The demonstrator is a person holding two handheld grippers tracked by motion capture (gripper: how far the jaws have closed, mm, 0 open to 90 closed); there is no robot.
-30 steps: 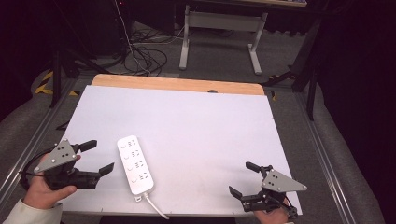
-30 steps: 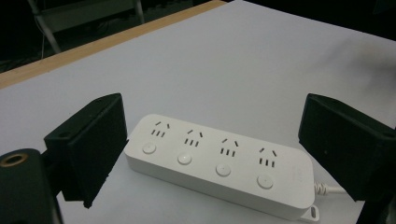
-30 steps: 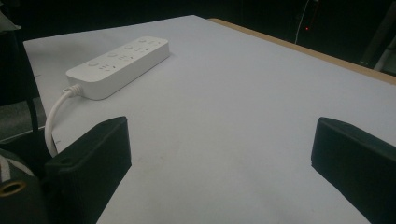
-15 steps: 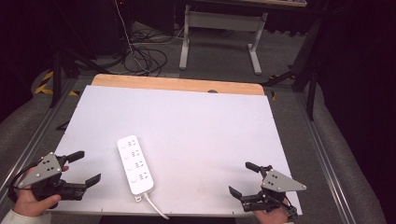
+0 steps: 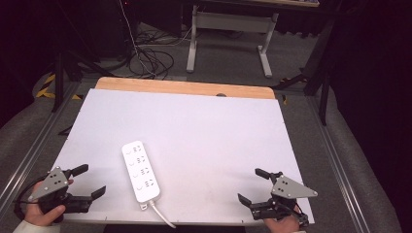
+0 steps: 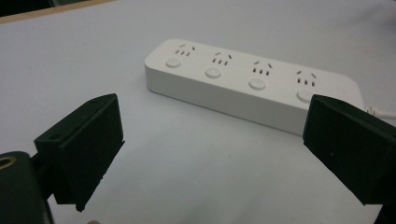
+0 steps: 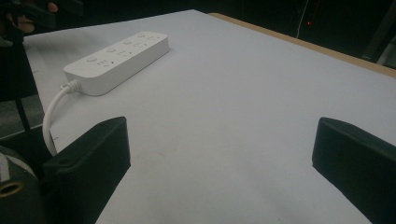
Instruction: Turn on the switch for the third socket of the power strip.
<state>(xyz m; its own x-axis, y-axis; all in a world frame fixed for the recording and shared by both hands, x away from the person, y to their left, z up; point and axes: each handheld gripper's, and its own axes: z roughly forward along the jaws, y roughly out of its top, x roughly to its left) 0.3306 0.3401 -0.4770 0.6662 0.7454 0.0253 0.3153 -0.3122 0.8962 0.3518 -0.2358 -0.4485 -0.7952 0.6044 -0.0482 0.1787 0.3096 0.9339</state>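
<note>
White power strip (image 5: 140, 171): lies flat on your table's white sheet (image 5: 194, 131), near the front edge, cord (image 5: 162, 218) trailing off toward you.
Your left gripper (image 5: 88, 181): jaws wide apart, holding nothing, just left of the strip.
Your right gripper (image 5: 253, 186): jaws wide apart, holding nothing, at the front right corner, well apart from the strip.

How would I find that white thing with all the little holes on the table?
Look at the big white tabletop with a wooden strip along its far edge. Near the front, closer to the left gripper, lies a long white power strip. It has four sockets in a row, each with a round button, and a white cord leaving its near end.
</note>
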